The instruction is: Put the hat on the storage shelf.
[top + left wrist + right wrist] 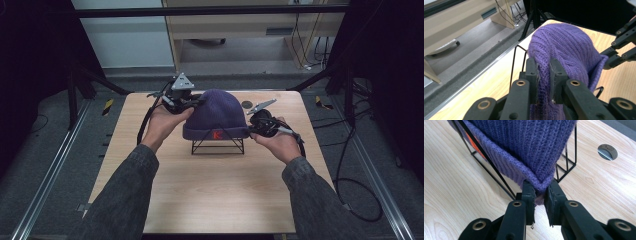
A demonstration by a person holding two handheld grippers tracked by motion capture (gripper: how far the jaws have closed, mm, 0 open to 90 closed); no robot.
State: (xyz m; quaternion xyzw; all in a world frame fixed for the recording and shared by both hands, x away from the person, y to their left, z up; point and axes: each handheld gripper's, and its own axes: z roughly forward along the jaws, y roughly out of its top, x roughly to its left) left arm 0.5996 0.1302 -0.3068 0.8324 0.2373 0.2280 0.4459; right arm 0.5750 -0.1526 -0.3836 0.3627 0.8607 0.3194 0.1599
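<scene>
Purple knit beanie [217, 112] sits draped over a black wire stand [218, 145] near the middle of the light wood surface [210, 200], orange mark on the folded brim facing the person. Left gripper [192, 103] at the hat's left far side, jaws clenched on a pinch of knit at the crown side; the left gripper view has fabric squeezed between both pads. Right gripper [252, 129] at the right end of the brim, jaws clamped on the cuff corner, seen pinched in the right gripper view. Stand's wire legs run just beside and behind the right jaws, close to the grip. Small round dark cable hole [246, 104] in the surface behind the hat, apart from it. Cables trail off both grippers. Past the far edge: grey floor, pale cabinet [235, 25], loose wires. Black frame rails flank the surface.
</scene>
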